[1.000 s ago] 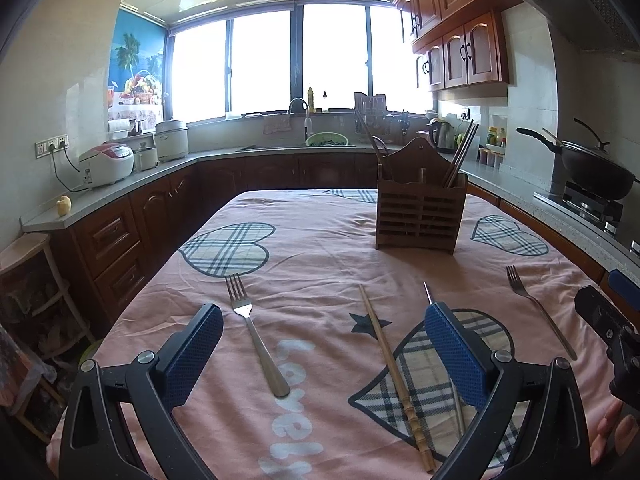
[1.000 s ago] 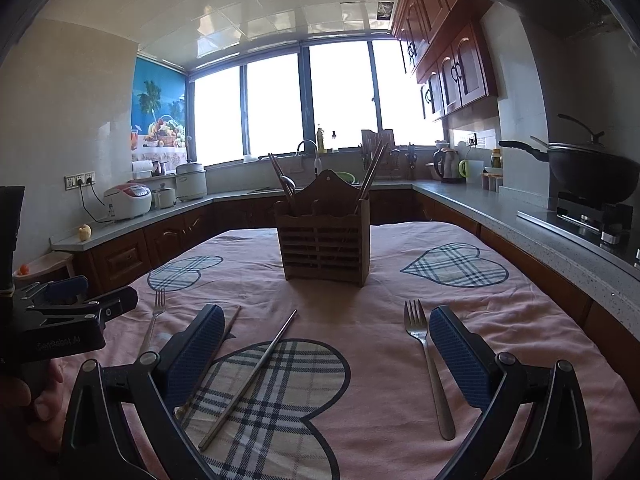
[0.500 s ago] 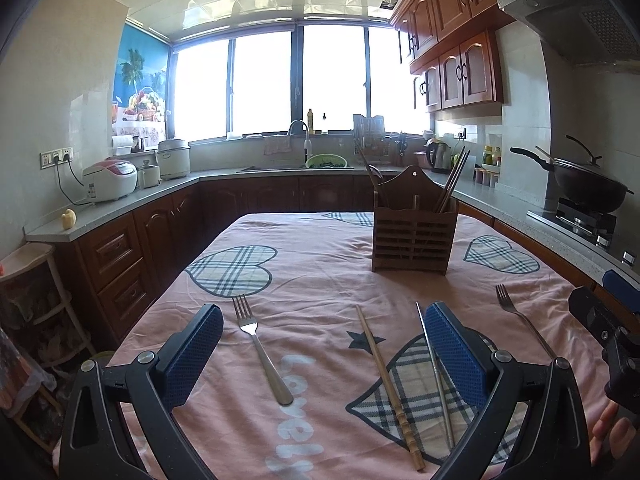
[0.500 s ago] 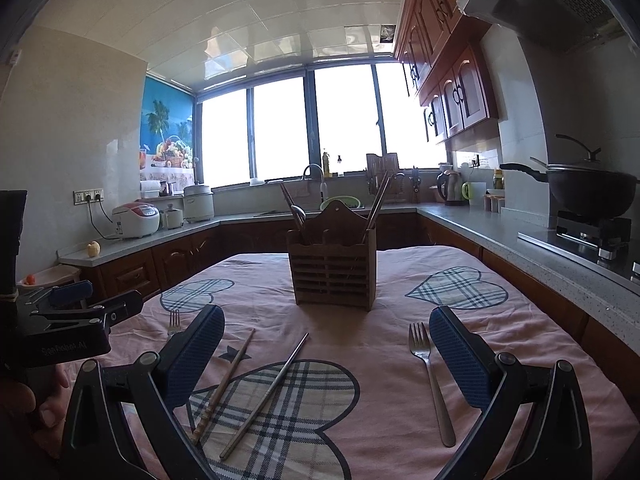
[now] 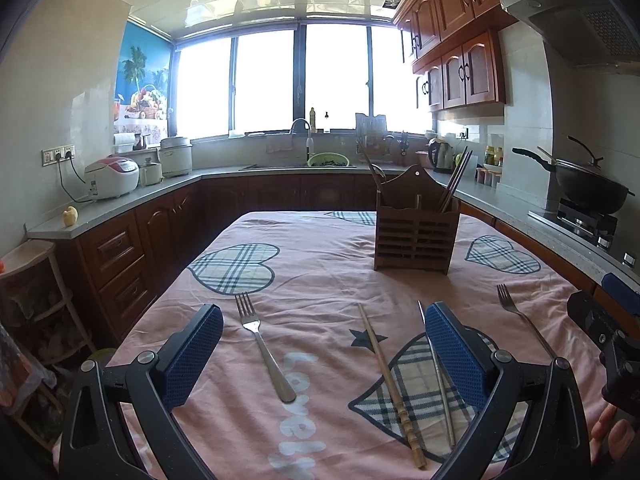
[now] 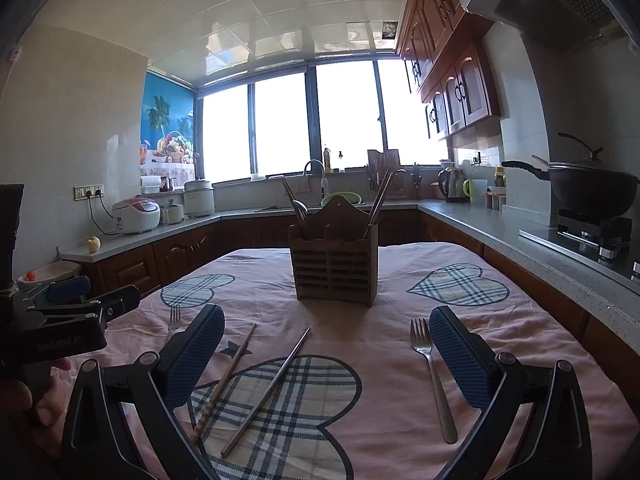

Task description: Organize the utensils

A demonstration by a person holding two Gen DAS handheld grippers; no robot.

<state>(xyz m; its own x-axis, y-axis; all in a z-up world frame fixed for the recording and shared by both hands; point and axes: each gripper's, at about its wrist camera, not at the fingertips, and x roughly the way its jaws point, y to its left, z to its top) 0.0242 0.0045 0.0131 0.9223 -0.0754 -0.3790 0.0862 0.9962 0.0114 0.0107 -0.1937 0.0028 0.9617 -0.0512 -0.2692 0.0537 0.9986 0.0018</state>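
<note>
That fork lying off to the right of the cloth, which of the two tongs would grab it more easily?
Probably the right tongs. That fork lies just inside their right finger, and they are open and empty. For the left tongs, it lies beyond their right finger, past the wooden chopstick and metal chopstick.

Two handheld grippers of black moulded plastic. Left gripper [image 5: 322, 356]: angular black arms ending in blue, dimple-textured rubber finger pads [image 5: 195, 354], with round silver pivot screws [image 5: 145, 357] at the joints, filling the lower corners of the left wrist view. Right gripper [image 6: 326, 360]: same black frame, blue pads, silver screws. At the left edge of the right wrist view, faint grey lettering on the left gripper's black body, above a bare hand [image 6: 36, 408].
</note>
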